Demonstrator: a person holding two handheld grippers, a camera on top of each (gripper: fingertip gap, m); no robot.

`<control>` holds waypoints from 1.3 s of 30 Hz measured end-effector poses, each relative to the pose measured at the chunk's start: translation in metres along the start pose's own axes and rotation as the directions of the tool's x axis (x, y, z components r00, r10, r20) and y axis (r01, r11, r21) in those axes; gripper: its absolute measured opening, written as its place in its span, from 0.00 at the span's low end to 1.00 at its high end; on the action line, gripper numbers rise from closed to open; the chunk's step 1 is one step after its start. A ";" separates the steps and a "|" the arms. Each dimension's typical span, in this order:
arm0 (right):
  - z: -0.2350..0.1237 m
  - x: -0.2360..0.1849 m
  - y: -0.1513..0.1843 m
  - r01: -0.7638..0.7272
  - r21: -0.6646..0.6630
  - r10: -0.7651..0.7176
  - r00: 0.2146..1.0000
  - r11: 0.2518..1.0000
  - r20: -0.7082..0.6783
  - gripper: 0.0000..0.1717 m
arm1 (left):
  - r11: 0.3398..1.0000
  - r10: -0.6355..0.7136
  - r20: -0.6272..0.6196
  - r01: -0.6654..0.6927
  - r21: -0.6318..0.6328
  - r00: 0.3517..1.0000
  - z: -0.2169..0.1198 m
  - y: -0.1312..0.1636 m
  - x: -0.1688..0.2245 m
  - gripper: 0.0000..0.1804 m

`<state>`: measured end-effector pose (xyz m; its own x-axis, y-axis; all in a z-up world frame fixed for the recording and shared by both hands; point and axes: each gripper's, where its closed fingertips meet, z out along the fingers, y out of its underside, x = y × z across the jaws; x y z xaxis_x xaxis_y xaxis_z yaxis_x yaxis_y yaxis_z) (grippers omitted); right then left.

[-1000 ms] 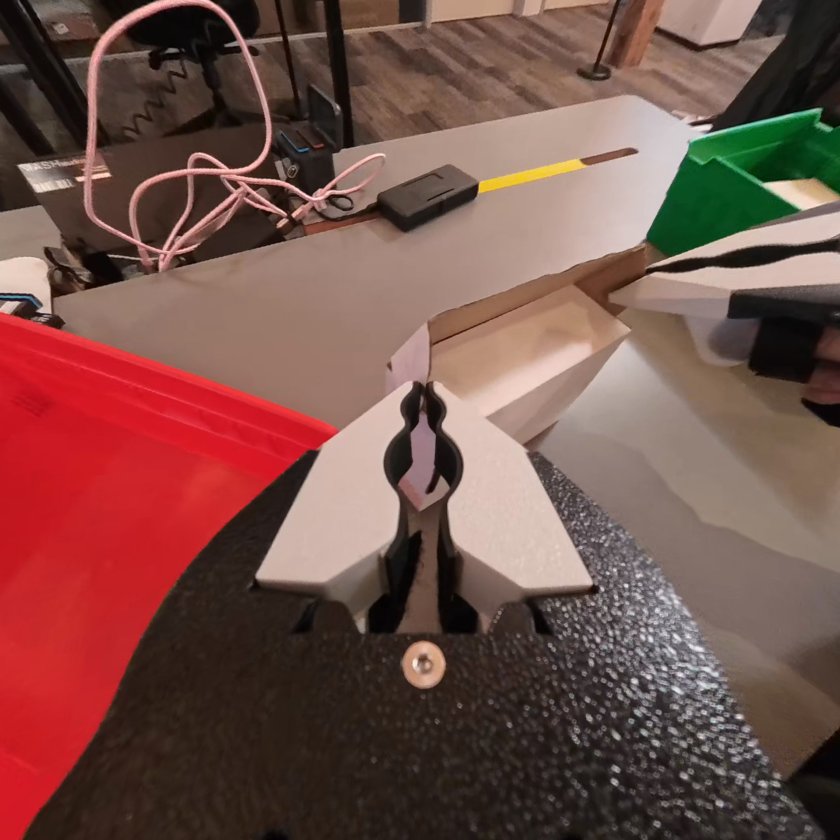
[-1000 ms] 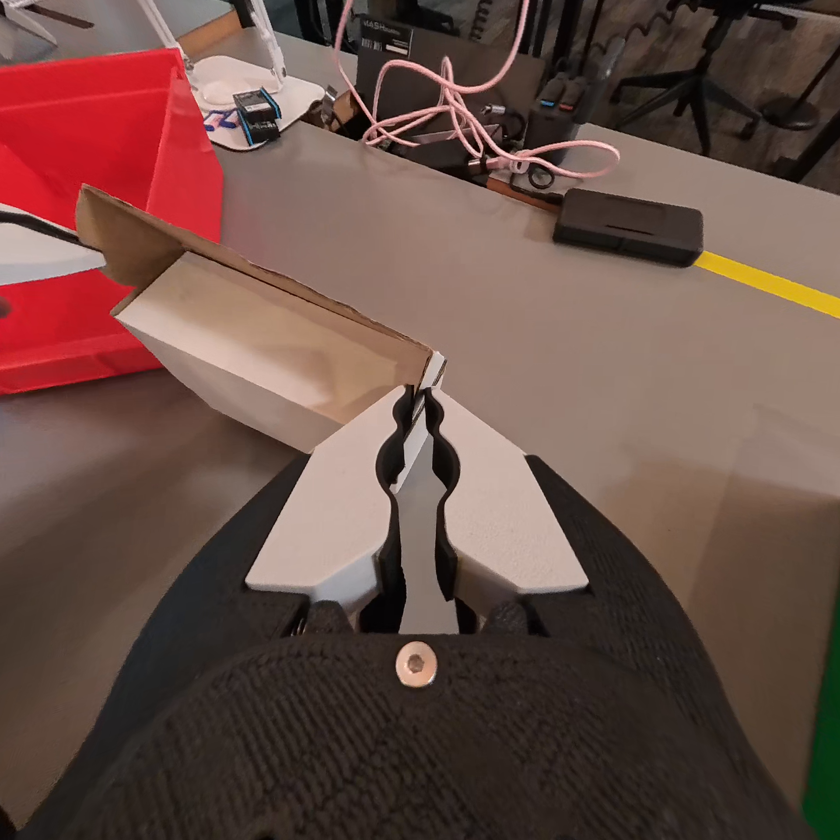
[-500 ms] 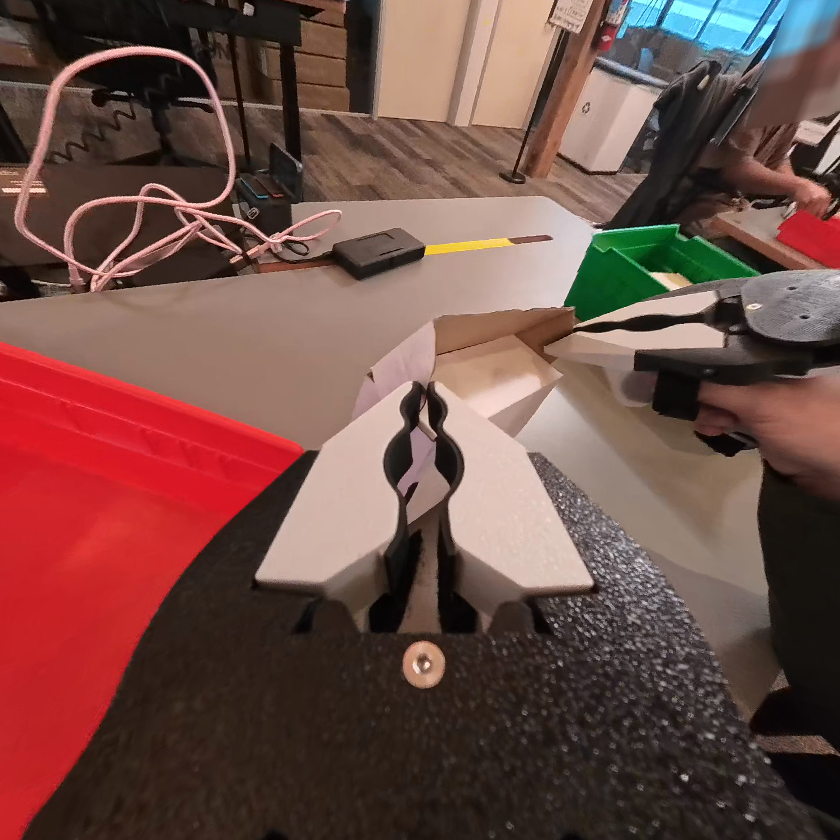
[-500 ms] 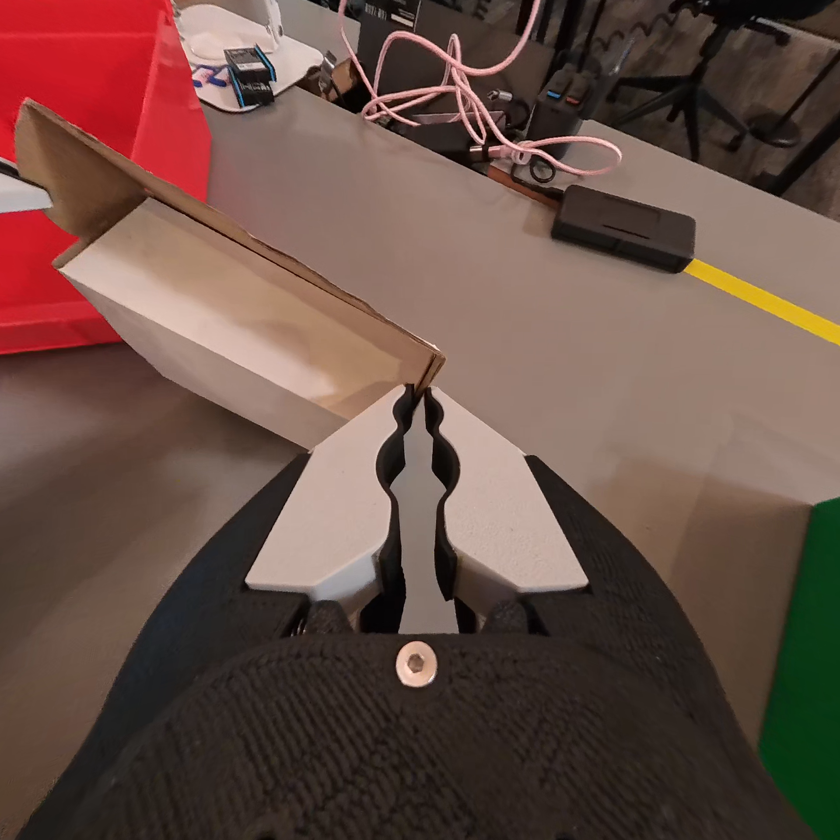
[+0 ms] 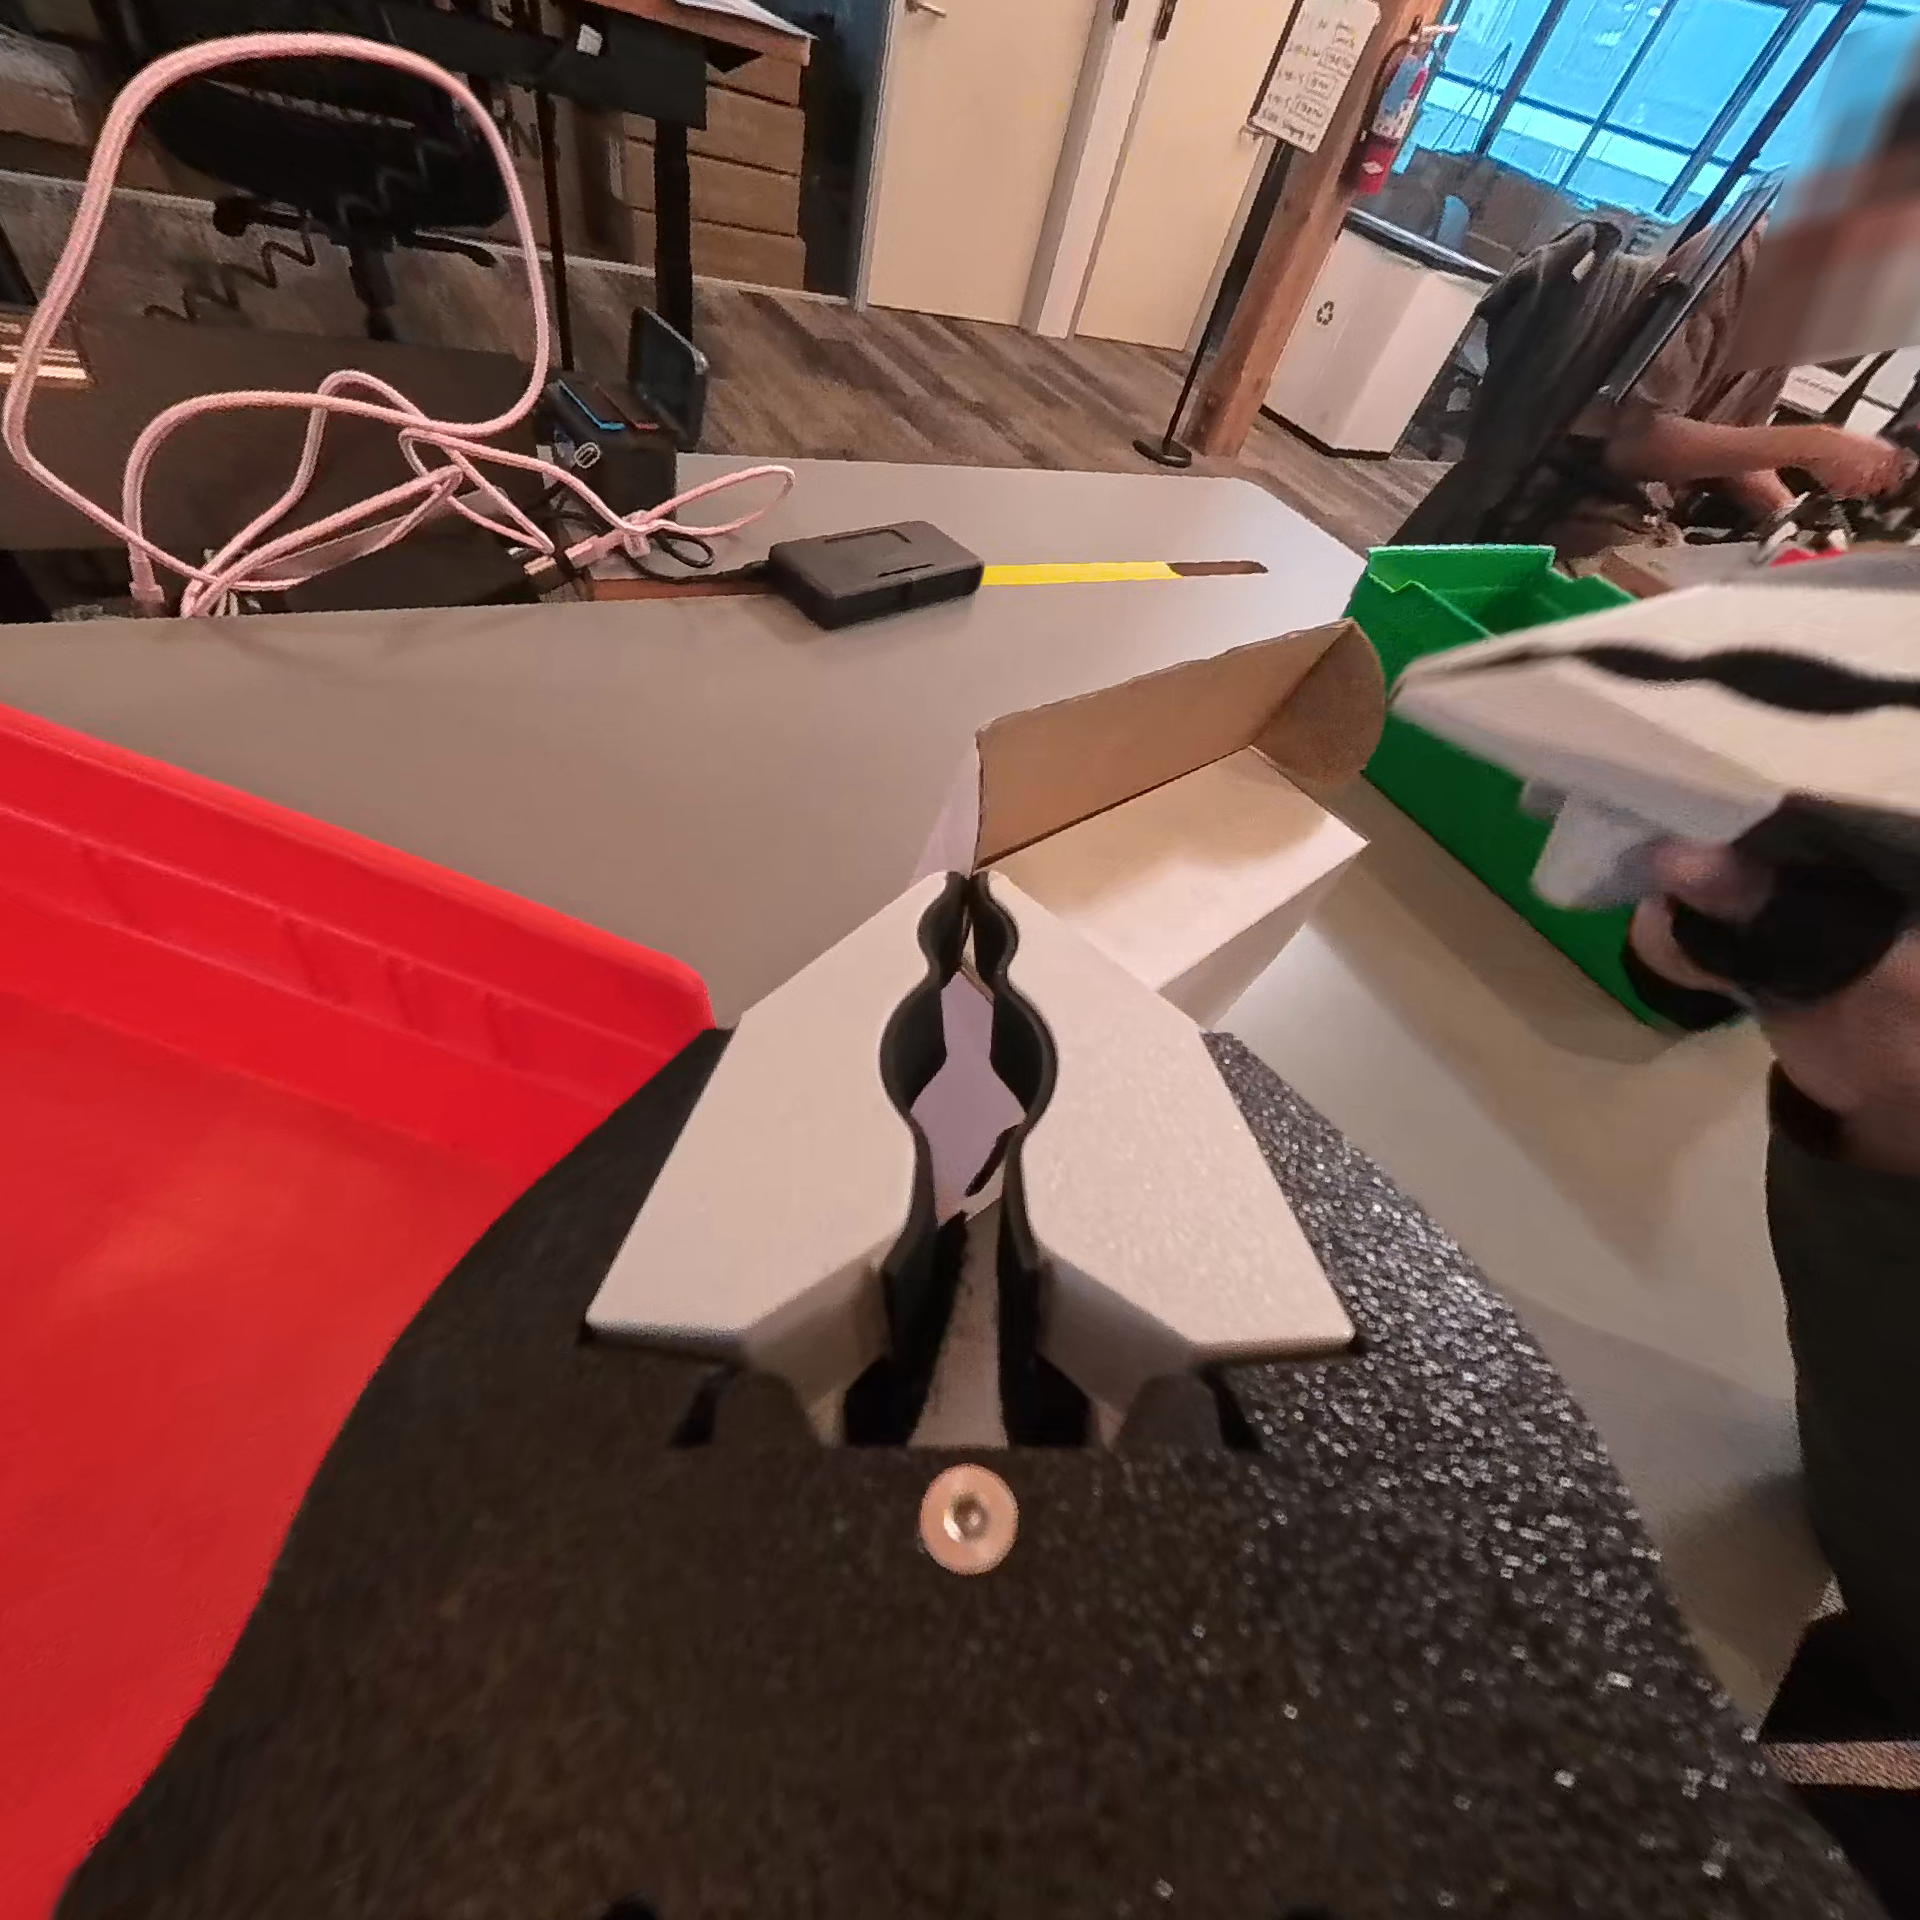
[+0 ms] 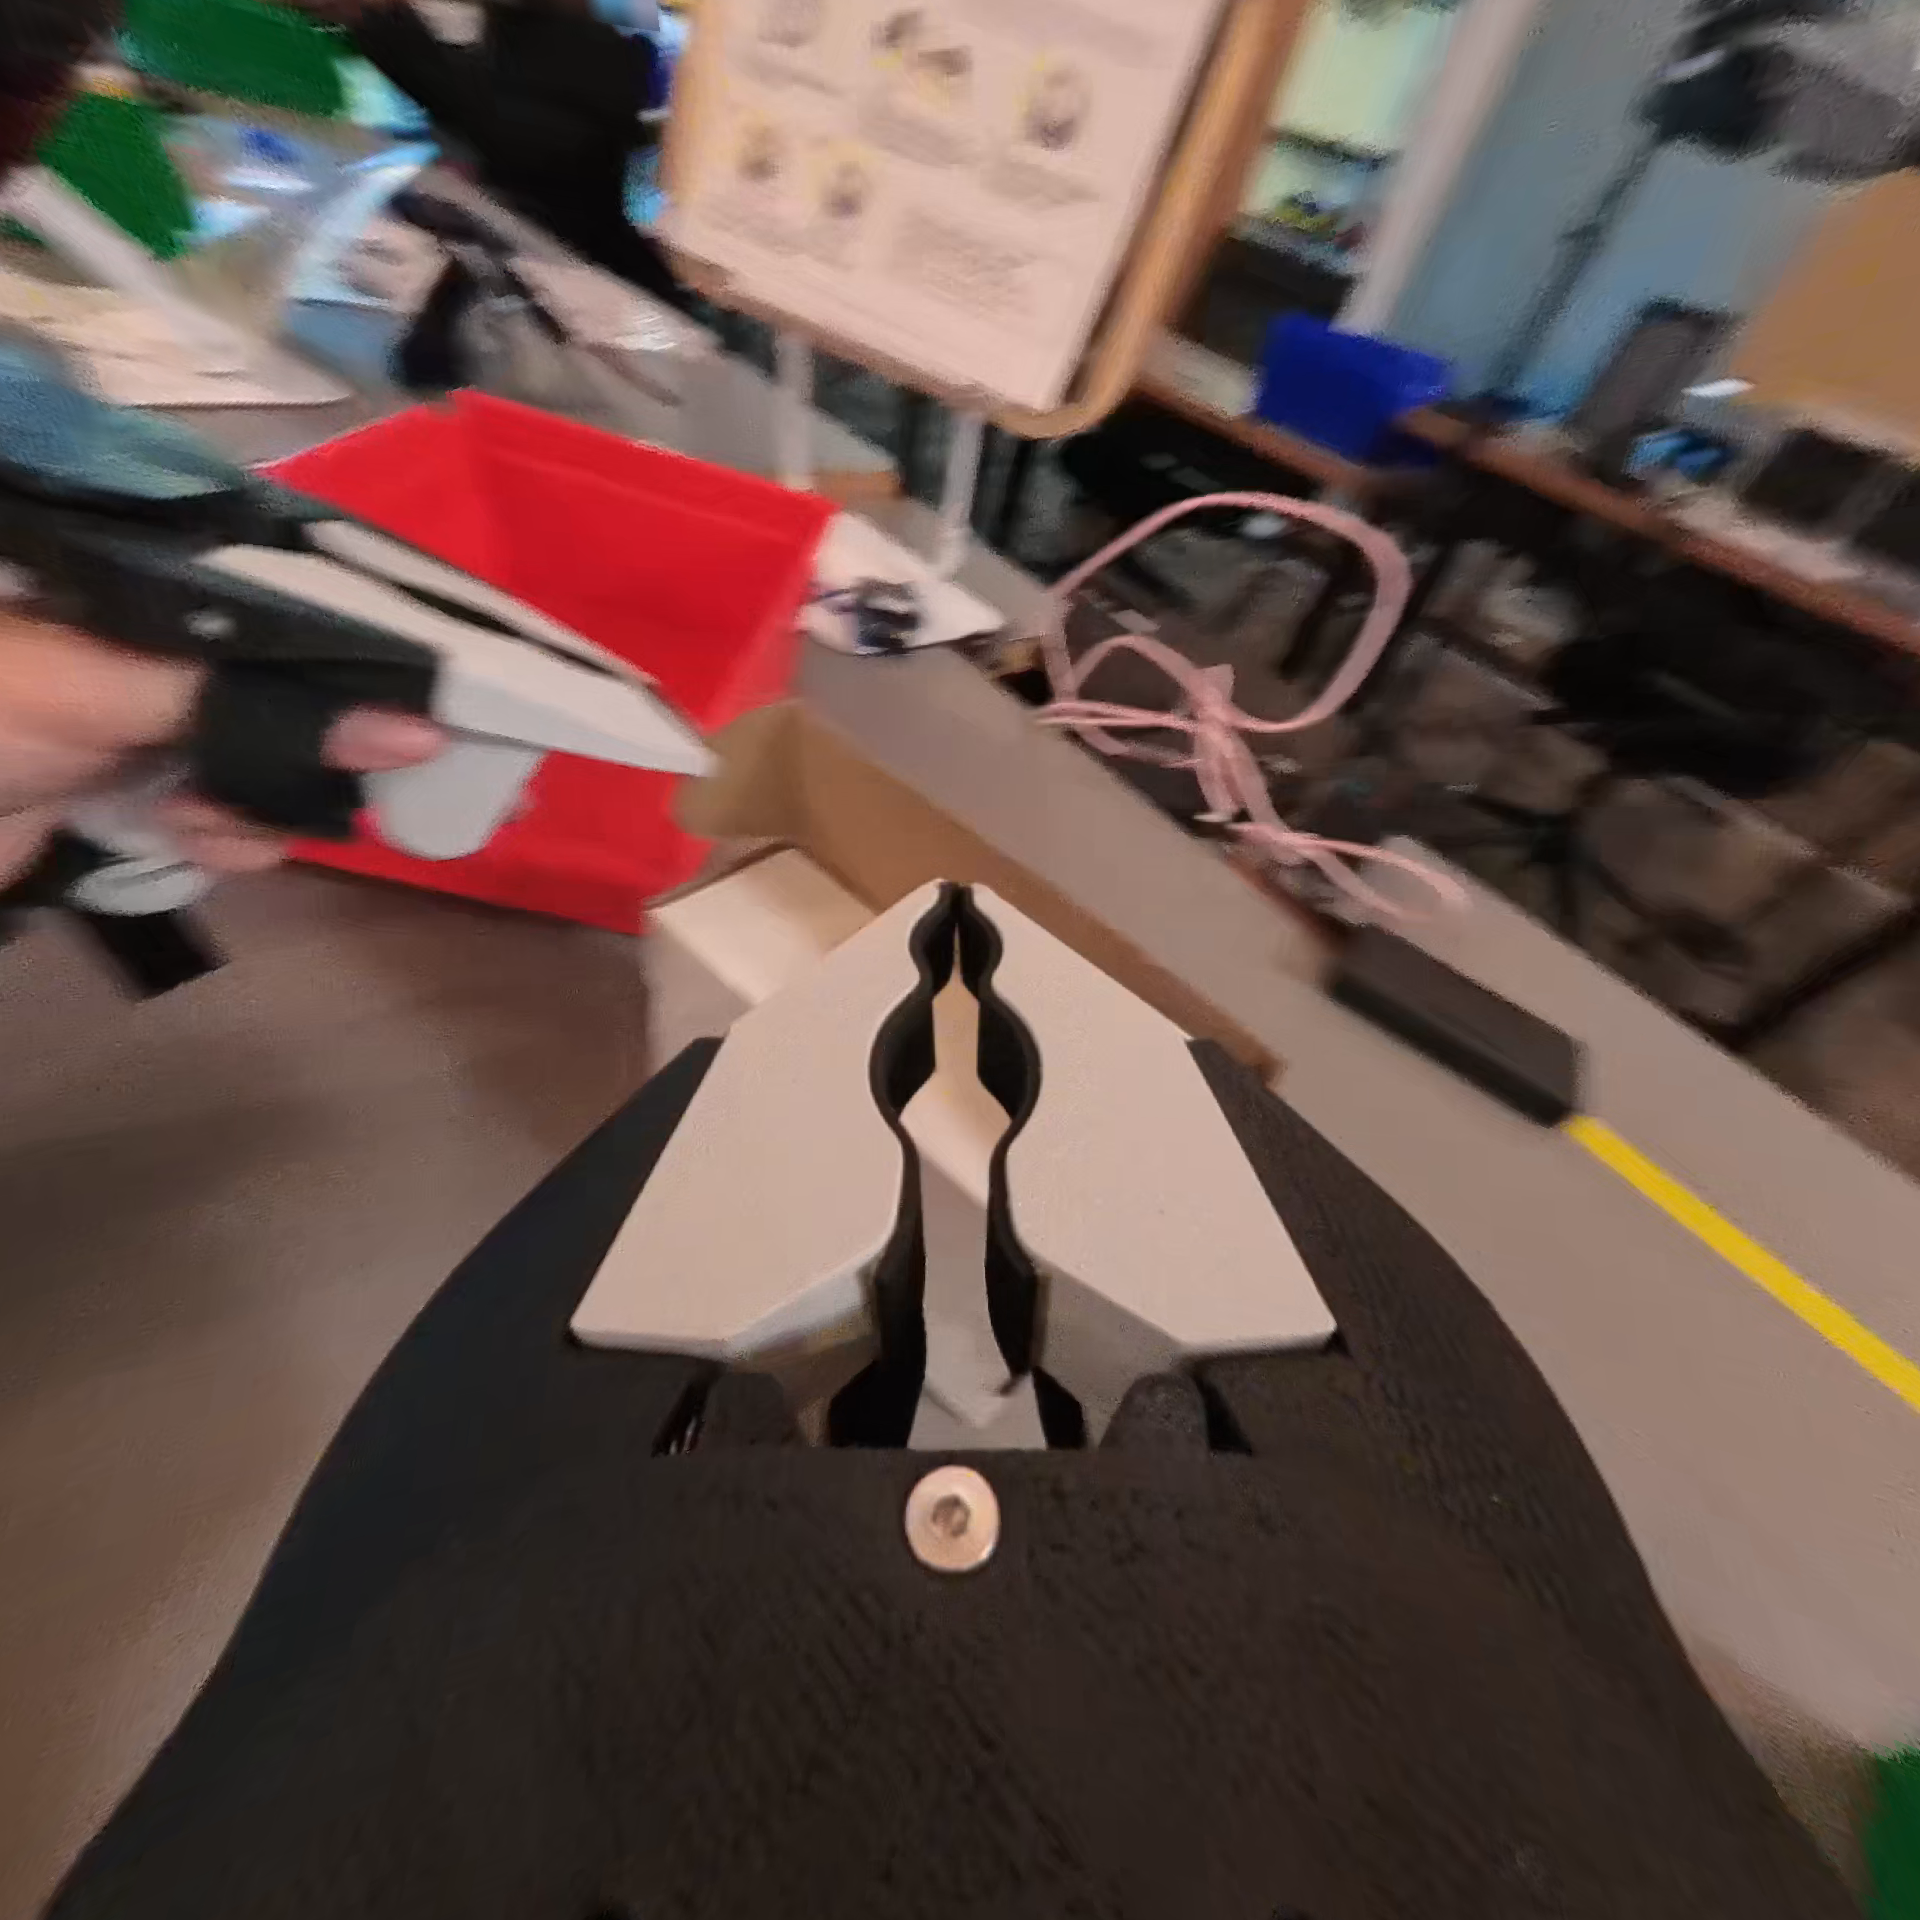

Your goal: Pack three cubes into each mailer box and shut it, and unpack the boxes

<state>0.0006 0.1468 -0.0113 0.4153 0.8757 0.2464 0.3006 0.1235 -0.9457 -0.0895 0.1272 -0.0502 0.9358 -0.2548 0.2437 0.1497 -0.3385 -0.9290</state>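
Landmark: mailer box, standing on the surface, lid flap raised; left tongs at the box's near-left corner, closed on the flap's corner; bin left of the box, on the surface; second bin right of the box, just beyond it; right tongs at the flap's right end; flat case behind the box, tape strip to the case's right; cable behind-left of the box.

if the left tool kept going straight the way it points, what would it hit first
Likely the white mailer box: the left tool is shut at the corner of its raised brown flap, so the box lies directly ahead.
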 end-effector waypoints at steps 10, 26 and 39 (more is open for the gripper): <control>0.042 -0.034 0.052 -0.035 -0.247 0.063 0.992 0.968 0.105 0.00 | 0.997 -0.072 -0.021 0.072 0.019 0.997 -0.001 -0.003 0.000 0.00; 0.043 -0.033 0.052 -0.045 -0.235 0.067 0.994 0.971 0.088 0.00 | 0.999 0.036 0.081 -0.035 -0.013 0.996 0.000 0.005 0.004 0.00; 0.044 -0.033 0.052 -0.080 -0.223 0.103 0.991 0.972 0.091 0.00 | 0.996 -0.074 -0.014 0.075 0.049 0.997 0.000 0.006 0.006 0.00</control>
<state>-0.0347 0.1452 -0.0780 0.3644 0.9224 0.1278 0.4502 -0.0544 -0.8913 -0.0826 0.1237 -0.0548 0.9177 -0.2414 0.3155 0.2344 -0.3121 -0.9207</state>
